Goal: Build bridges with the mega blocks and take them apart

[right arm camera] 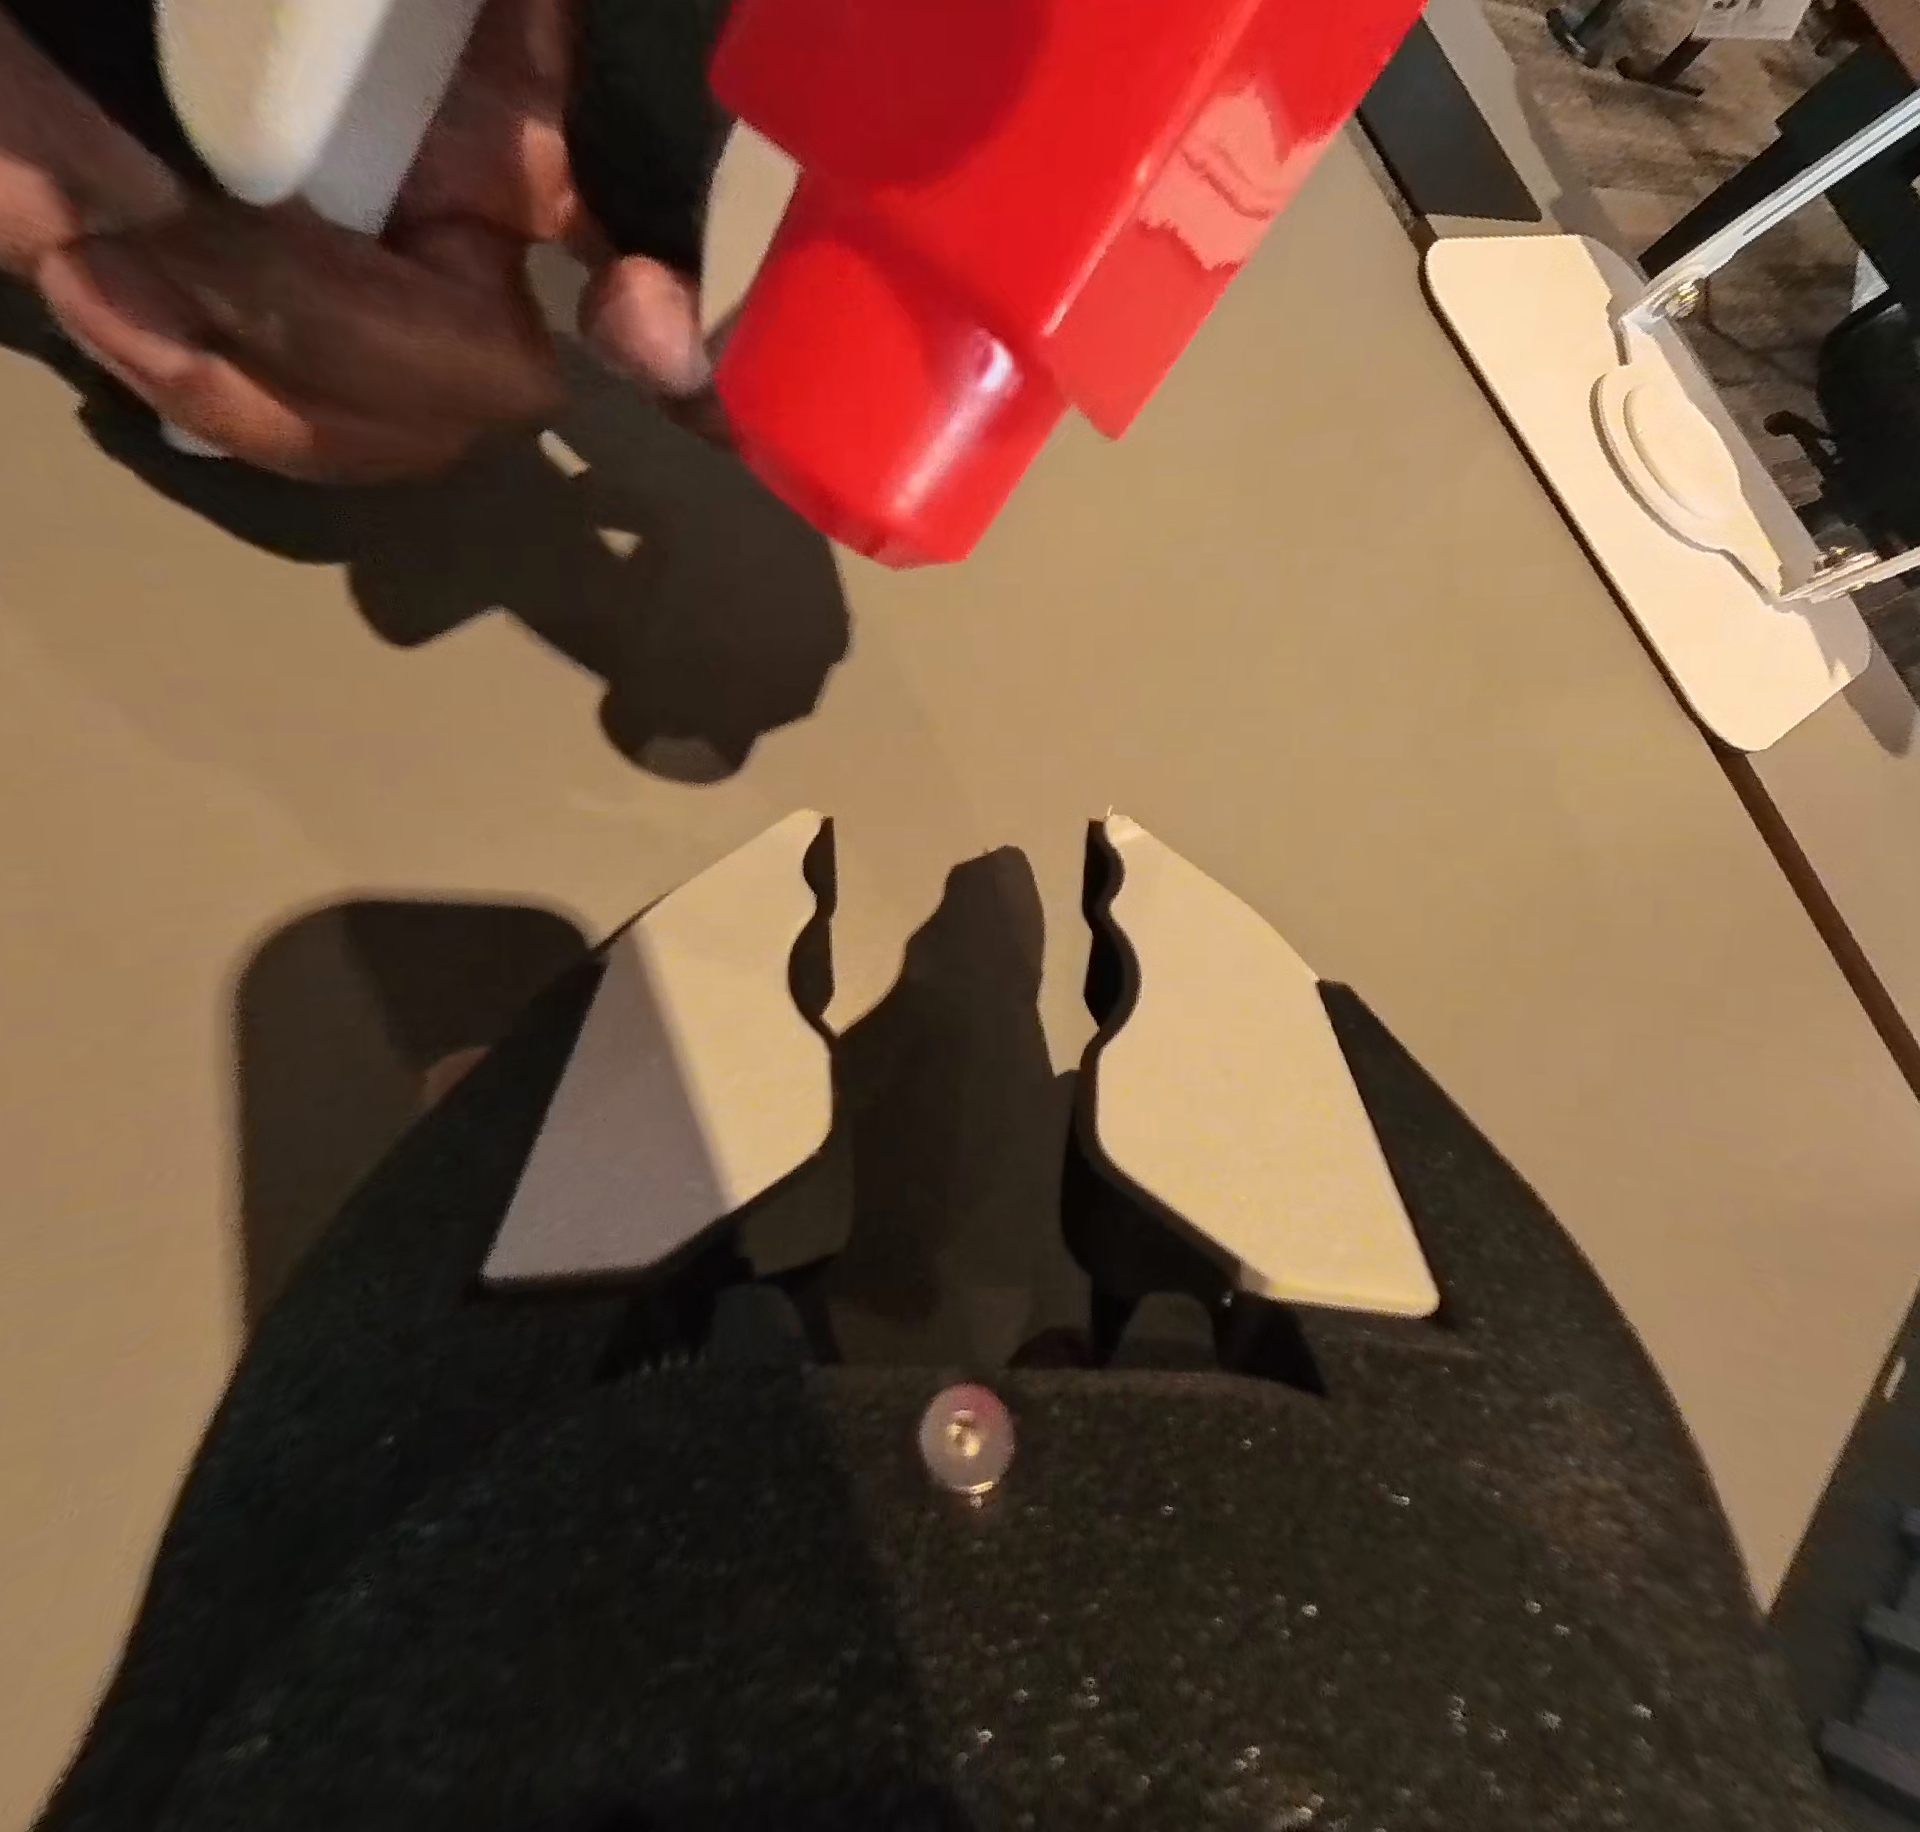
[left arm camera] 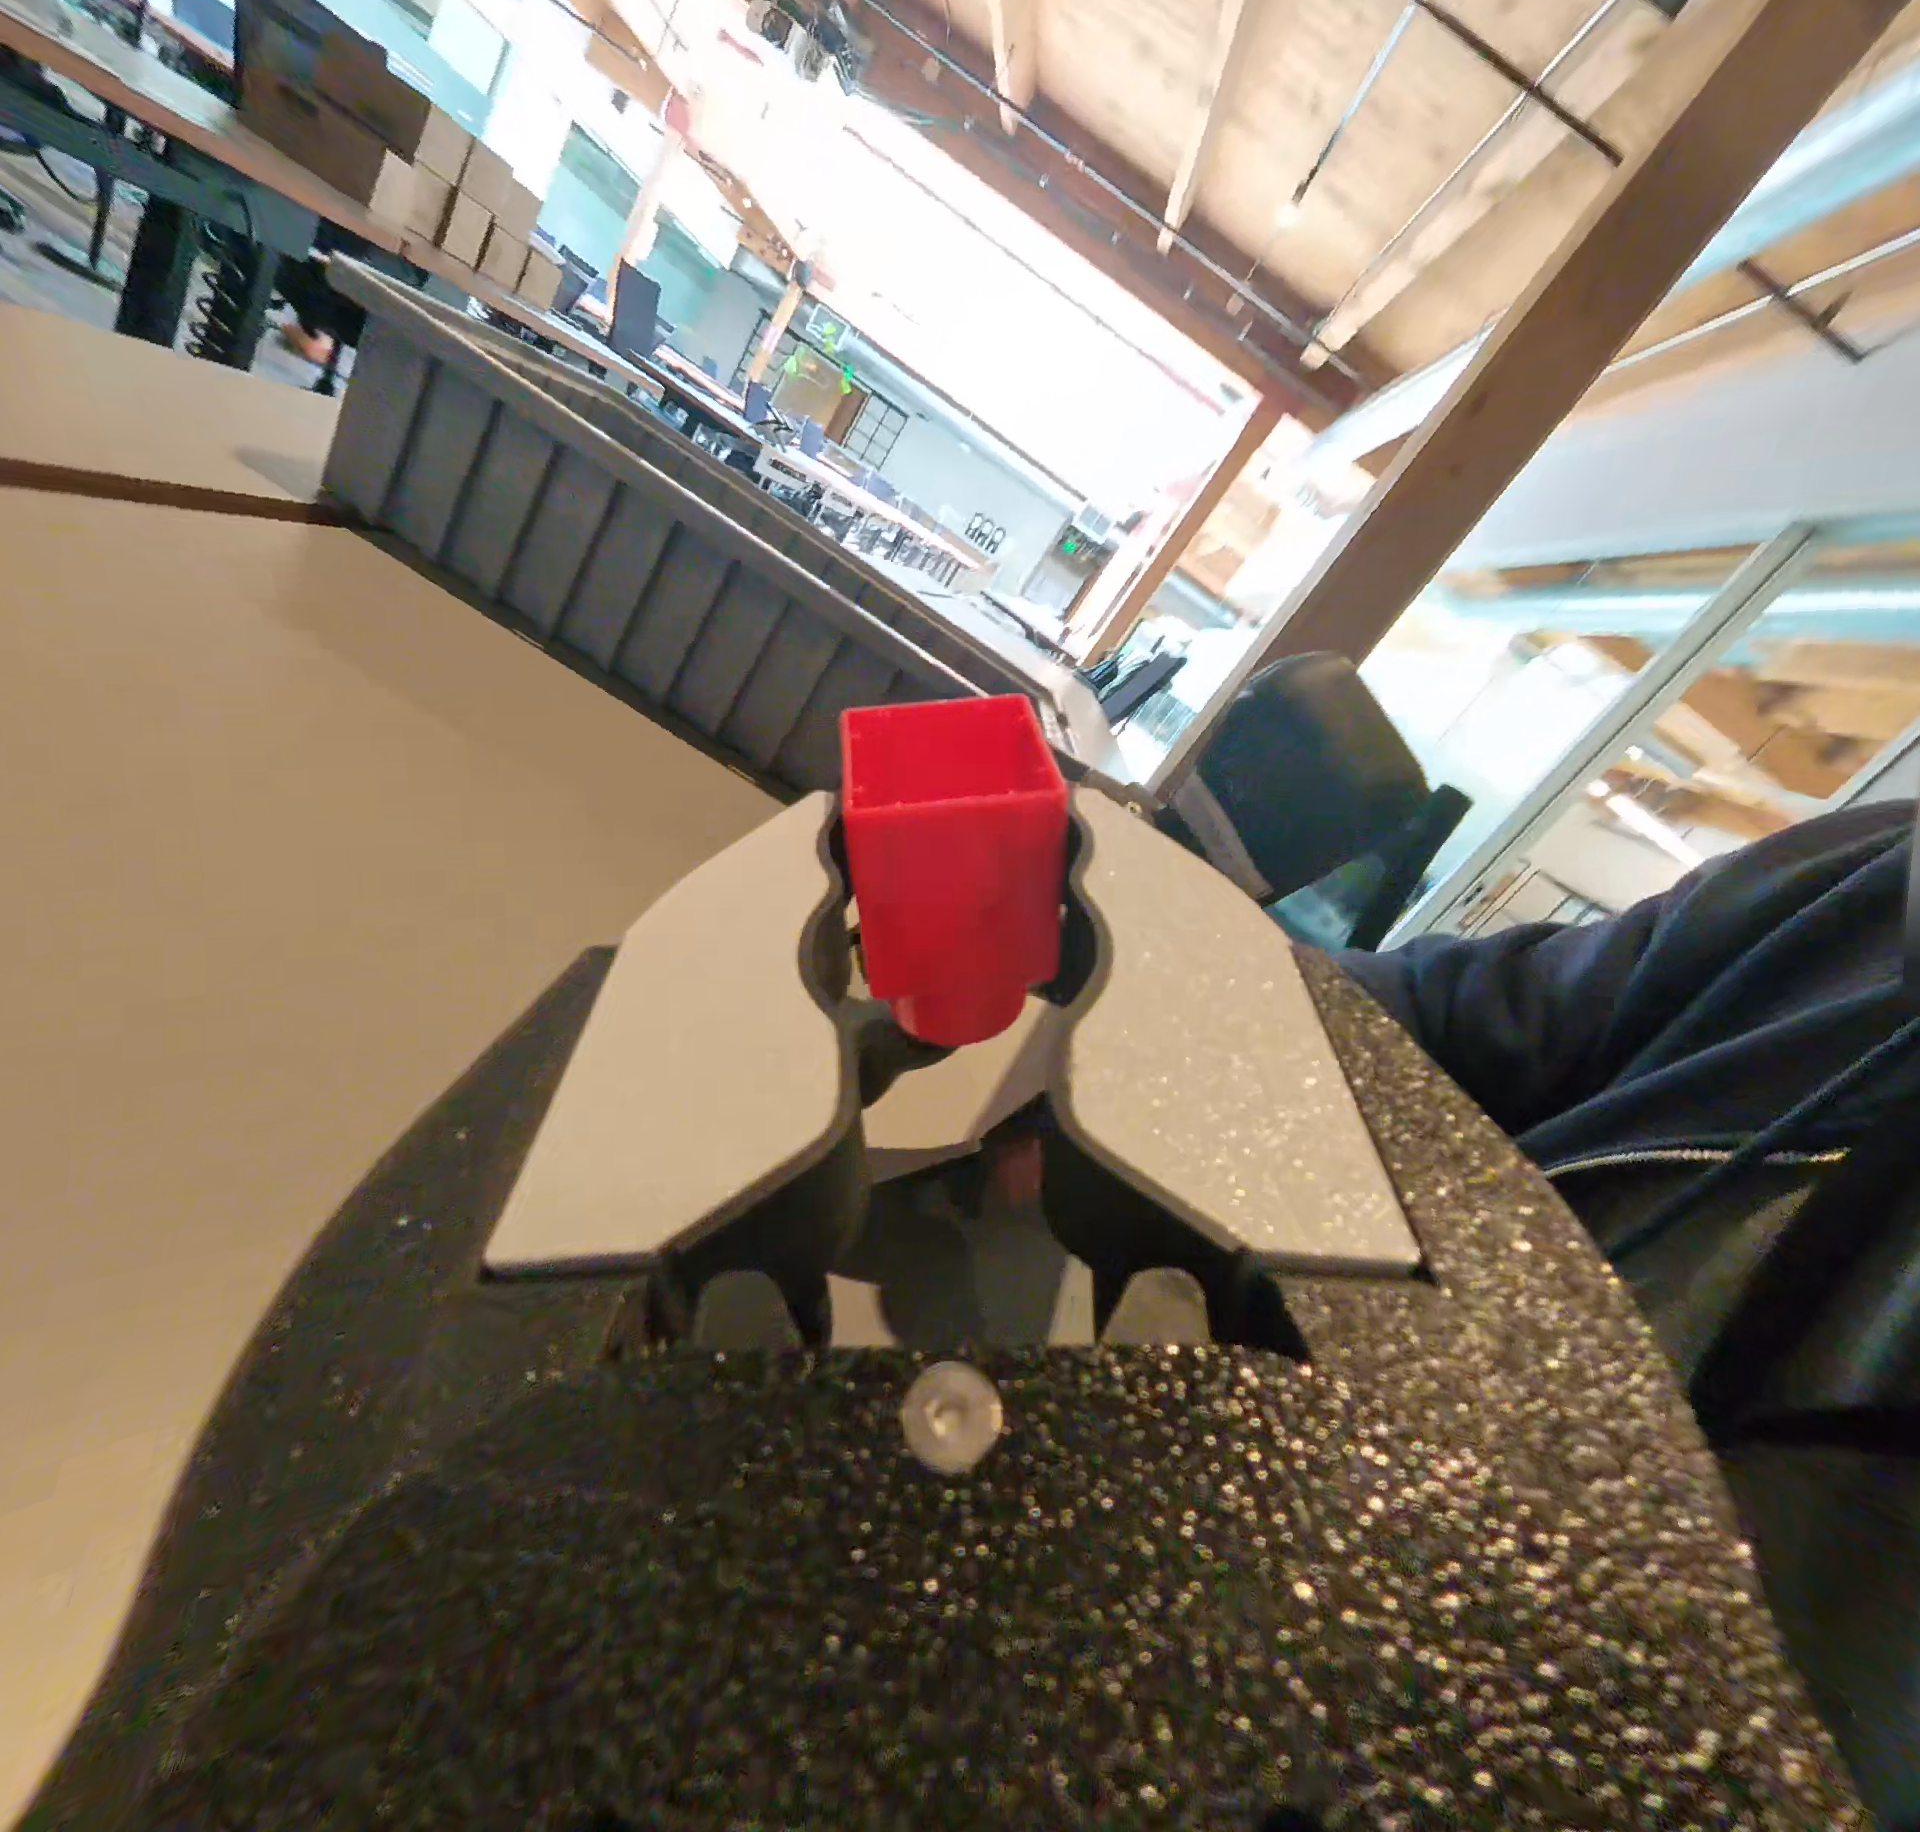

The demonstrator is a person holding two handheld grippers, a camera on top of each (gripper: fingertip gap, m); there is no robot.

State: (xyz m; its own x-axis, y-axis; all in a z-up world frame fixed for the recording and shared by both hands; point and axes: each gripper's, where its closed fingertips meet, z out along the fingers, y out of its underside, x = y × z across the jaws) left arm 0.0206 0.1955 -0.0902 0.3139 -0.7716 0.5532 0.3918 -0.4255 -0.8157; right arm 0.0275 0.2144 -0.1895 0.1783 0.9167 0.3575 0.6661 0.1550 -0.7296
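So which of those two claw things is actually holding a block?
The left gripper: its jaws are clamped on a red mega block. The right gripper is open, with only table between its jaws.

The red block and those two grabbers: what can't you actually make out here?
- Red block, right wrist view: top cut off by the frame edge, blurred.
- Person's hand, same view: blurred.
- Grey bin, left wrist view: contents hidden by its wall.
- Left gripper: fingers hide the block's sides.
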